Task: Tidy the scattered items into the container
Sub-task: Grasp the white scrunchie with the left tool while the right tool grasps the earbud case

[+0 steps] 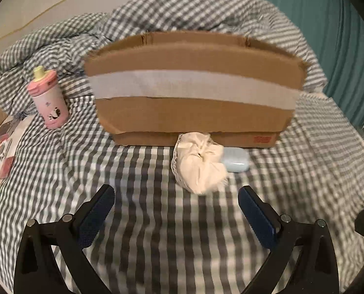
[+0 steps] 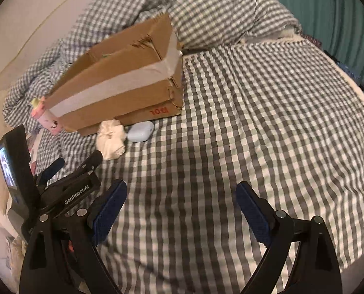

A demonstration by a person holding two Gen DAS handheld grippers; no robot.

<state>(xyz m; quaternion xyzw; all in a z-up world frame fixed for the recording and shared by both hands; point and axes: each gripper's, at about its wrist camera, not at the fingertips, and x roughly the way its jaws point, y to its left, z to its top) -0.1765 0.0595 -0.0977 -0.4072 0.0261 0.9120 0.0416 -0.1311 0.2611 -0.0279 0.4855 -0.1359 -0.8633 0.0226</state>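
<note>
A cardboard box [image 1: 194,90] with a white tape band stands open-topped on the checked bed; it also shows in the right wrist view [image 2: 123,90]. A crumpled cream cloth [image 1: 201,166] lies against its front, also seen from the right [image 2: 111,139]. A pale blue earbud case [image 1: 237,163] lies beside the cloth [image 2: 141,128]. A pink bottle [image 1: 49,100] with a yellow spout stands left of the box [image 2: 47,117]. My left gripper [image 1: 177,198] is open and empty, just short of the cloth. My right gripper [image 2: 182,193] is open and empty over the bedsheet.
A bunched checked duvet [image 1: 182,7] lies behind the box. Printed papers [image 1: 3,152] lie at the bed's left edge. A teal curtain [image 1: 328,24] hangs at the right. The left gripper's body [image 2: 59,191] sits close beside my right gripper's left finger.
</note>
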